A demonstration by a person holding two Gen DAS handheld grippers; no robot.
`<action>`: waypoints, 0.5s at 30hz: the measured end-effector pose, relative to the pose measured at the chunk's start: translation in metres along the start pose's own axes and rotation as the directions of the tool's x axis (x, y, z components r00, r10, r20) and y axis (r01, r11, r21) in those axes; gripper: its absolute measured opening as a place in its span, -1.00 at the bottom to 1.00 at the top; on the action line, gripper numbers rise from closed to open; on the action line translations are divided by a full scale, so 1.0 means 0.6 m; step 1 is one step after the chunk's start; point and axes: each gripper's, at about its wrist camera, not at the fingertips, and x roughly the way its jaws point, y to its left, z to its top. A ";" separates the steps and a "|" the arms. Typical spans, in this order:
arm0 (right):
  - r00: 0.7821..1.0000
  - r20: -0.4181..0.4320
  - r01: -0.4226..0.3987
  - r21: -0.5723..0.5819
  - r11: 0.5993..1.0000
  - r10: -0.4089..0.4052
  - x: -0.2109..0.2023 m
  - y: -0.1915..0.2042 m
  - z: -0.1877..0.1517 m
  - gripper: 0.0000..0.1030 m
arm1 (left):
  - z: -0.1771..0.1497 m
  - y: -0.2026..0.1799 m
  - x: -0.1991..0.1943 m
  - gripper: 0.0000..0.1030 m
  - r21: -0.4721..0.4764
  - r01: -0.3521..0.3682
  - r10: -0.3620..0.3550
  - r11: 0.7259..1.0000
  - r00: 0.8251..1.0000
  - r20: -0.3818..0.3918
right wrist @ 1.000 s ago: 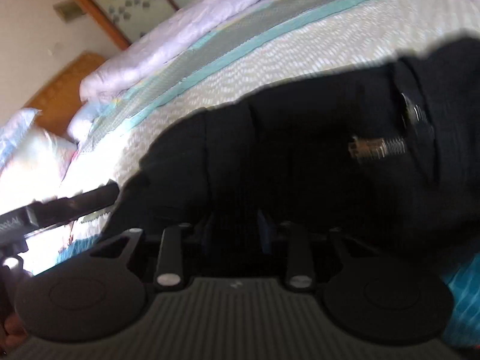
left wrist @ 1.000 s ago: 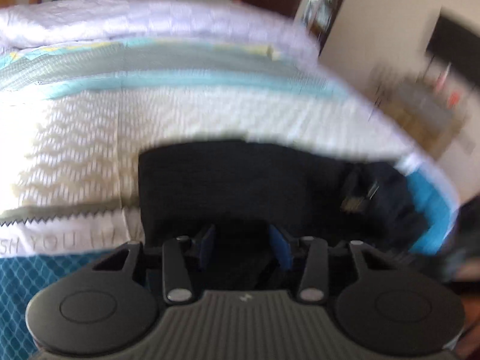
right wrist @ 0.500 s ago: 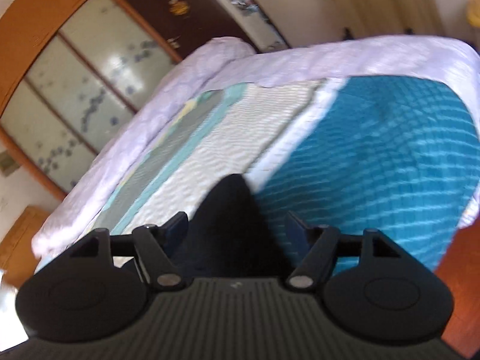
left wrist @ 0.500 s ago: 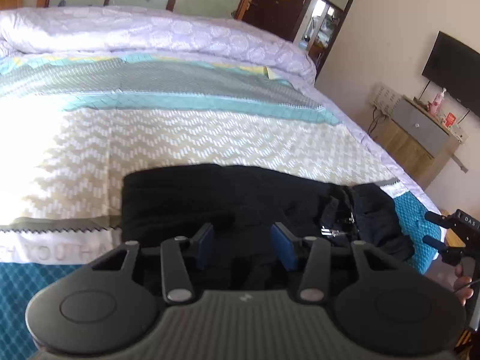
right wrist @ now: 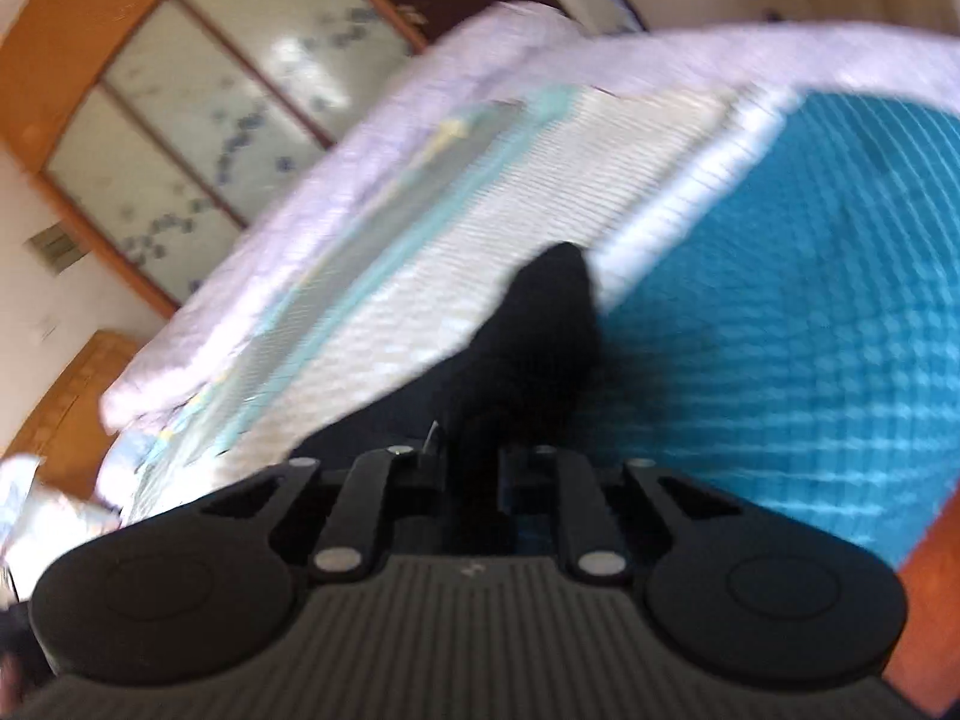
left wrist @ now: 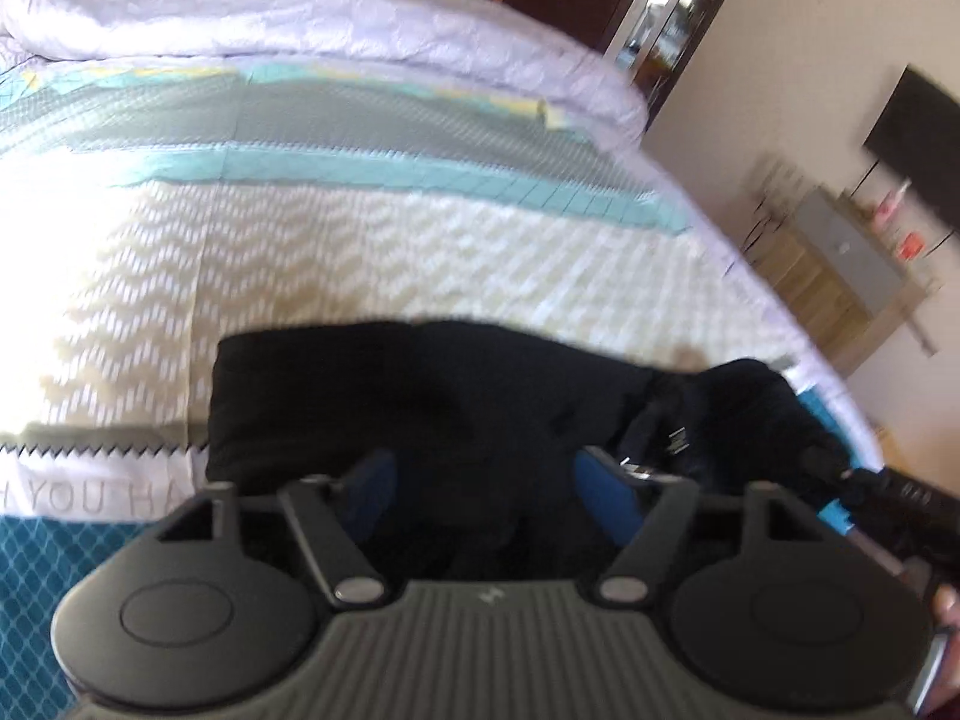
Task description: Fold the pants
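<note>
While a second ago its blue pads stood close together over the cloth, the left hand-held gripper (left wrist: 486,495) now has its jaws spread wide, having just been opening, and it grips nothing; the black fabric pants (left wrist: 456,402) merely show between and beyond the pads. Those pants lie flattened across the near part of the bed with the white zigzag, teal and grey striped quilt (left wrist: 360,252), their bunched waist end with a small metal clasp (left wrist: 639,471) towards the right edge. Compared with the view a second back, filled by dark cloth, the right wrist view now looks along the bed's teal corner. There the right hand-held gripper (right wrist: 474,474) has just been closing, and its jaws sit narrow on a raised fold of the black pants, which stands up in a peak ahead of the fingers.
</note>
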 end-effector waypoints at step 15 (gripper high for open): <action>0.873 -0.431 -0.432 -0.470 0.770 0.226 0.180 0.406 -0.232 -0.63 | -0.028 0.204 -0.060 0.73 -0.363 -0.021 0.033 0.932 0.999 0.027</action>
